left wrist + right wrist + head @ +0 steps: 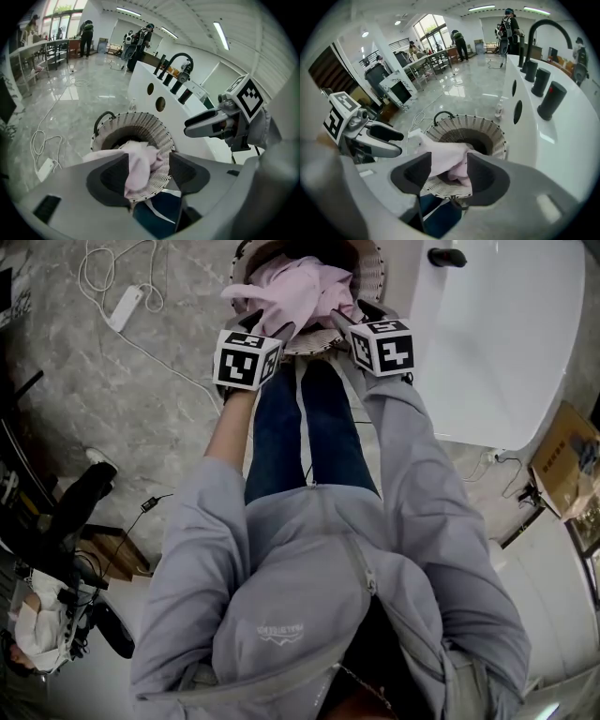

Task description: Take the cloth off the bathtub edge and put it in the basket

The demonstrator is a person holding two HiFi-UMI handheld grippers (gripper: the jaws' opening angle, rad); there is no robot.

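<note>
**Left gripper** (149, 171): held in the person's left hand and pointed steeply down. The jaws stand apart. A fold of pink cloth (300, 292) lies between them, against one pad and clear of the other, so it does not look pinched.

**Right gripper** (449, 173): level with the left and close beside it, tilted down the same way. The jaws are parted. The same cloth shows in the gap, loose rather than clamped as far as I can judge.

**Cloth**: directly under both sets of tips, bunched in the mouth of the basket (487, 126). Most of it sits inside. One flap hangs over the rim on the left gripper's outer side, and a little over the rim nearest the person.

**Basket**: a round slatted basket with a dark handle on its far side. It stands on the floor just ahead of the person's legs (309, 427).

**Bathtub** (497, 334): white, to the outer side of the right gripper, touching or just beside the basket. Its edge is bare of cloth.

**Power strip** (124, 307): on the floor with its cable, well off to the left.

**Handling note**: the drop looks almost done. My advice is to keep both jaws wide and lift them straight up, so no fold snags on a pad and comes out again. Then nudge the overhanging flap inside the rim.
</note>
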